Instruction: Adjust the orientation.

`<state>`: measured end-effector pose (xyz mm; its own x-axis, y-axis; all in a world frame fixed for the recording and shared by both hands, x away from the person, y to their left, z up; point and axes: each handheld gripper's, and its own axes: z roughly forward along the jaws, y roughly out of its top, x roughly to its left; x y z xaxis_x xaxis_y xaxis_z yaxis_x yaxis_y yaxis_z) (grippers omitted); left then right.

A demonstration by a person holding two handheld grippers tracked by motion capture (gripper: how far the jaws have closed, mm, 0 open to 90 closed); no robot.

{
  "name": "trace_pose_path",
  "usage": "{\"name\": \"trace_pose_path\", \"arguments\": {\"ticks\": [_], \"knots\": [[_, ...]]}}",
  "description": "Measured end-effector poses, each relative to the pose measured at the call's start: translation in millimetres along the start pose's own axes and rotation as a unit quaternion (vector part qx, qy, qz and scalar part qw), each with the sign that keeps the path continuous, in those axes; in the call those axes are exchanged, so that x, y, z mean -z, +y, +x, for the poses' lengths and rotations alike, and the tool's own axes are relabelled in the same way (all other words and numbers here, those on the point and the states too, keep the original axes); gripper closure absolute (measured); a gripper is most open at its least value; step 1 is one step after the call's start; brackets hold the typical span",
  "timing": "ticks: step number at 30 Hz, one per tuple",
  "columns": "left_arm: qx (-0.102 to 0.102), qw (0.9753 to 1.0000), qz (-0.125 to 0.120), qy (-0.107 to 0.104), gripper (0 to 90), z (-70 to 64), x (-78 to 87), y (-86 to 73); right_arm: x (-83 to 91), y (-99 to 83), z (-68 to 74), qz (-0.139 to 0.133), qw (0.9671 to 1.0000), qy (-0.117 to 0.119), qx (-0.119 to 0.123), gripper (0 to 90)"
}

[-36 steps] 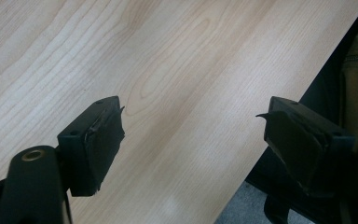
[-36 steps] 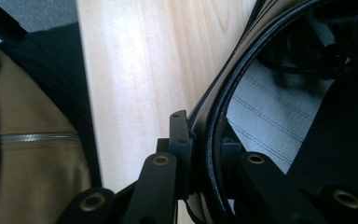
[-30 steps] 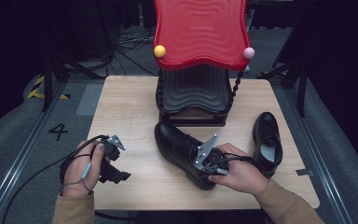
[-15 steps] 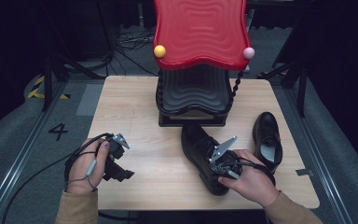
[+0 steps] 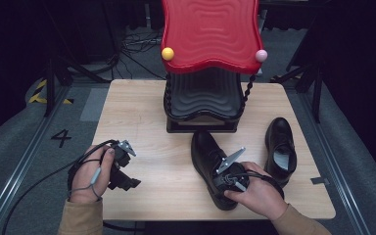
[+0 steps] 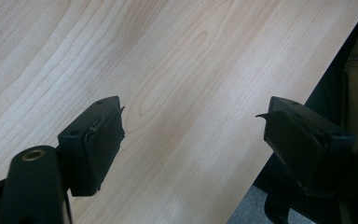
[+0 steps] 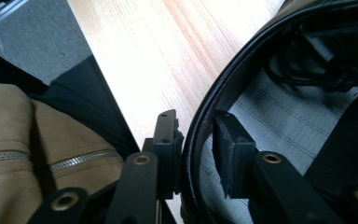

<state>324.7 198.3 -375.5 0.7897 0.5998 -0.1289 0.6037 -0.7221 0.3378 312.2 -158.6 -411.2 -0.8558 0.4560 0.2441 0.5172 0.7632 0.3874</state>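
shoe (image 5: 210, 164): black lace-up, lying on the desk (image 5: 142, 117) in front of the rack, toe toward the rack, heel toward the person
shoe collar: rim sits between the jaws in the right gripper view, one jaw outside, one inside over the grey insole (image 7: 279, 126); laces (image 7: 317, 70) visible deeper in
right hand-held gripper (image 5: 229, 180): clamped on the heel rim of the shoe, grey plate on top, person's right hand (image 5: 257, 196) wrapped around it
left hand-held gripper (image 5: 121, 171): released, jaws wide apart, nothing between them, over bare wood near the desk's front left part
left hand (image 5: 90, 174): holds the gripper, cable looping off to the left
second shoe (image 5: 280, 149): black, same type, just right of the held shoe, opening up, apart from it
rack (image 5: 203, 98): black wavy shelves at the desk's far middle, red wavy top (image 5: 210, 32) with a yellow ball (image 5: 167, 53) and a pink ball (image 5: 261, 55) at the front corners
sleeve (image 7: 37, 144): tan, zipped, seen beside the desk edge in the right gripper view
floor (image 5: 24, 147): grey, number 4 marked left of the desk
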Motion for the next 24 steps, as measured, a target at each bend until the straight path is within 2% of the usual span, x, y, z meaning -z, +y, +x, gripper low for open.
{"name": "trace_pose_path", "arguments": {"ticks": [4,6,8,14,17,20,24], "knots": [[-0.002,1.0,0.0,0.001,20.4,0.4,0.2,0.1,4.1,-0.3,-1.4,-0.008,1.0,0.0,-0.002,67.0],[0.0,1.0,0.0,0.0,20.4,0.2,0.1,0.0,7.3,-0.9,-2.1,-0.012,0.9998,0.012,-0.001,65.3],[-0.001,1.0,-0.001,0.0,20.4,0.4,0.7,-0.2,11.6,-1.3,-2.7,-0.027,0.9994,0.017,-0.012,63.9],[-0.004,1.0,-0.003,0.001,20.3,0.3,1.4,1.3,31.7,-3.5,-3.3,-0.054,0.9983,0.016,-0.012,62.9],[-0.006,1.0,0.0,0.001,20.4,0.4,0.5,1.5,47.7,-7.0,-7.9,-0.078,0.9967,0.02,-0.006,62.2],[-0.005,1.0,-0.001,0.001,20.4,0.8,0.7,1.2,61.7,-10.8,-15.5,-0.1,0.995,0.003,-0.004,61.9],[-0.004,1.0,0.001,0.002,20.4,0.5,0.4,1.5,76.5,-15.7,-25.6,-0.116,0.9929,-0.017,-0.02,61.0]]}}
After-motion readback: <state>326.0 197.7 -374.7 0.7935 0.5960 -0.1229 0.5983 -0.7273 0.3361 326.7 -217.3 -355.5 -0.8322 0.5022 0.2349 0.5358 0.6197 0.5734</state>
